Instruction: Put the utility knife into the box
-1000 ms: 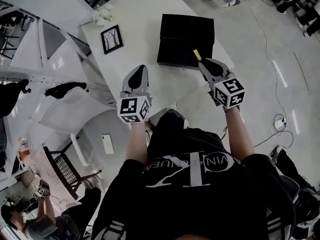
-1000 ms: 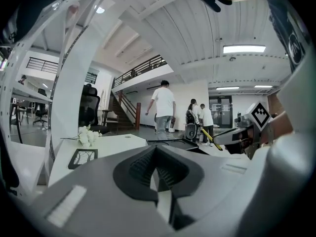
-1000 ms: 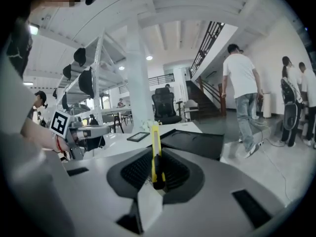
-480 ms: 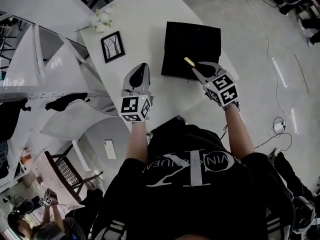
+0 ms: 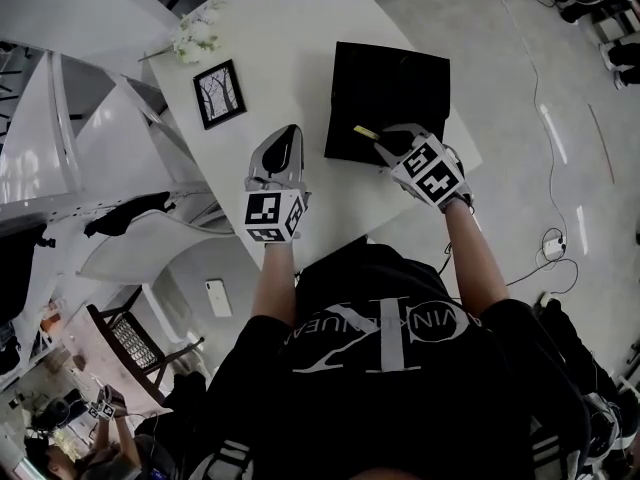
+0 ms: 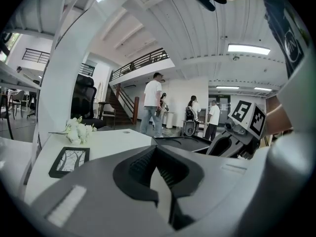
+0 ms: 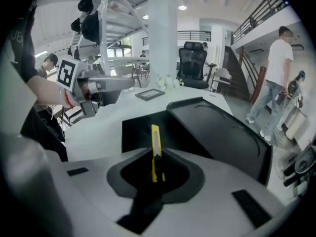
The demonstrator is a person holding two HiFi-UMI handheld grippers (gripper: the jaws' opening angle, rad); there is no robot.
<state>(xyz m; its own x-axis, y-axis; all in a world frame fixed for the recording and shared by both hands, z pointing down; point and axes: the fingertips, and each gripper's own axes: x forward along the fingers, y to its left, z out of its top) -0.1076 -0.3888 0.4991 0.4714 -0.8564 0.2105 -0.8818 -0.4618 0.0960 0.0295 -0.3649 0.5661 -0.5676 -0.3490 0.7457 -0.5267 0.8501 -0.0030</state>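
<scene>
Knife: the yellow utility knife (image 7: 155, 144) is pinched in my right tongs (image 7: 157, 171). It sticks out front, up off the table.
Feel: prob. light. It looks hard, thin & smooth, so I think it could slip or spin in the pinch. One end can cut. I can't tell if the blade is out.
Where to hold: the flat sides of the body, near the back end. That's where I have it now, w/ most of it poking past the tips.
Right tongs: (image 5: 384, 140) pressed on the knife, one jaw on each flat side.
Left tongs: (image 5: 284, 136) jaws pressed together w/ nothing in them. They hang over the white table (image 5: 270, 48), well apart from the knife.
Box: the black box (image 5: 395, 73) lies open on the table, just in front of my right tongs. Its lid lies flat on the far side.
Knife vs box: the knife tip (image 5: 364, 132) is over the near edge of the box, not down in it yet.
Next, I think: go a bit more fwd & down, then let go low so it doesn't bounce.
Other stuff: a picture frame (image 5: 221, 94) & white flowers (image 5: 194, 36) sit off to the left, not in my way.
</scene>
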